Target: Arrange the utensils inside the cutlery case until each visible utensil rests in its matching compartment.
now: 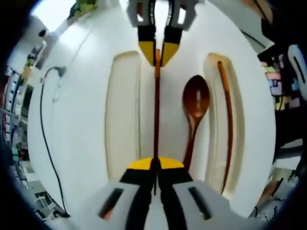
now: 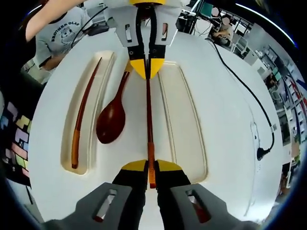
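I am holding one chopstick [image 1: 156, 110] level, left gripper [image 1: 156, 165] and right gripper [image 2: 149, 167] each clenching an end; the case [image 2: 192, 139] is holding a spoon [image 2: 111, 122] and second chopstick [image 2: 82, 120].

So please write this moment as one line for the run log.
left claw: shut on chopstick | right claw: shut on chopstick | spoon: beside empty slot | second chopstick: in outer slot
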Available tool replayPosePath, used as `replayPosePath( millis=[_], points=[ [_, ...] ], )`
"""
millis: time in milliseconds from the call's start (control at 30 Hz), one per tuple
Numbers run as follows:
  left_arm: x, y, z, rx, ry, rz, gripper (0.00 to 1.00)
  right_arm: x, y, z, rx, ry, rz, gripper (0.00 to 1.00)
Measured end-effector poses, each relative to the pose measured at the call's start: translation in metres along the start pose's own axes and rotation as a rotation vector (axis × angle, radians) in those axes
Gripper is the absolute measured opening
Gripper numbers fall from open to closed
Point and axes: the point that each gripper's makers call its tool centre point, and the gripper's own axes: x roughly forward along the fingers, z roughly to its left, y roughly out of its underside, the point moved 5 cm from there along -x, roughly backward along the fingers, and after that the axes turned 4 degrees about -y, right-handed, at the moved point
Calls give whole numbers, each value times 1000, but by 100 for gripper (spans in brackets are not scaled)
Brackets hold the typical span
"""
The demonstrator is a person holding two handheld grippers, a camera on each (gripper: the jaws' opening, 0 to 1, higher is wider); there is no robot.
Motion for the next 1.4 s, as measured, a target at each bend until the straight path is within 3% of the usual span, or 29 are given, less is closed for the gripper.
replayPosePath(
  millis=[167,333,733,1133,1400],
  points=[
    [-11,1,-3,18,-2,-1,2,-11,-7,4,16,9,-29,4],
    [-27,3,-12,11,39,-11,2,-24,-16,10,47,14,-66,4],
    [-46,-1,-37,56,64,-13,2,-33,-18,30,59,-10,-93,4],
    [-40,10,-68,100,103,-5,2,-25,-23,67,25,-41,-76,4],
    [-36,15,-78,108,126,-15,2,-19,-23,83,38,-71,-52,4]
  ],
)
